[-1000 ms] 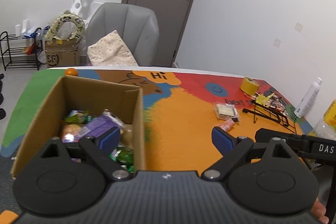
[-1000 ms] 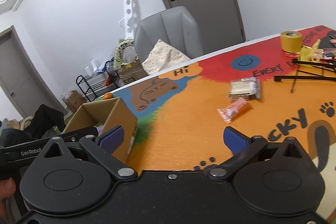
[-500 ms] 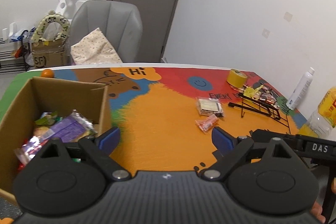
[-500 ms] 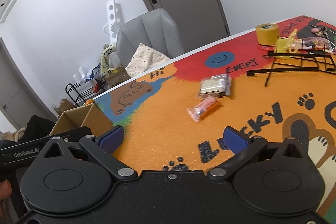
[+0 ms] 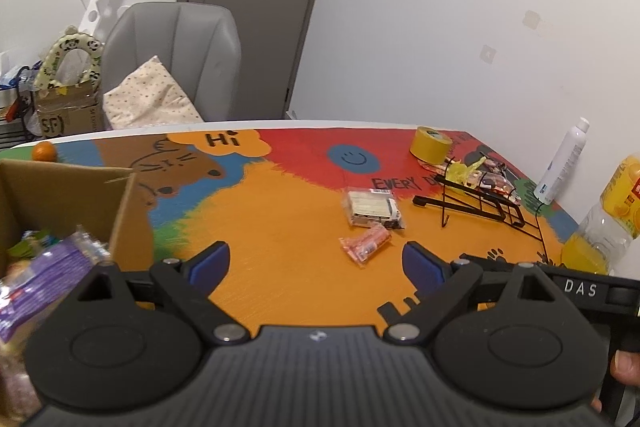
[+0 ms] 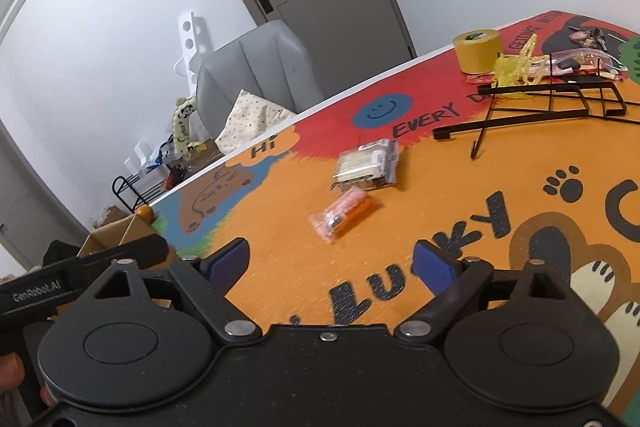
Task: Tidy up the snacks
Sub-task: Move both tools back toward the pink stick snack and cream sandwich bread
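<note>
Two snacks lie on the colourful table mat: a clear pack of pale wafers (image 5: 372, 213) (image 6: 366, 165) and, nearer, a small orange-pink packet (image 5: 365, 242) (image 6: 344, 213). At the left stands an open cardboard box (image 5: 76, 195) (image 6: 120, 233) with a purple packet (image 5: 44, 279) and other snacks inside. My left gripper (image 5: 316, 267) hangs open, nothing between its blue pads, short of the orange-pink packet. My right gripper (image 6: 332, 265) is also short of that packet; its jaws are closing with nothing between them.
A yellow tape roll (image 5: 430, 145) (image 6: 478, 51), a black wire rack (image 5: 480, 205) (image 6: 560, 107) with yellow wrappers, a white spray bottle (image 5: 562, 163) and an orange drink bottle (image 5: 600, 215) stand at the right. An orange fruit (image 5: 44, 151) sits behind the box. A grey chair (image 5: 172, 55) is beyond the table.
Both grippers have swung right, away from the box and closer to the two loose snacks. The right gripper's pads stand a little closer together than before.
</note>
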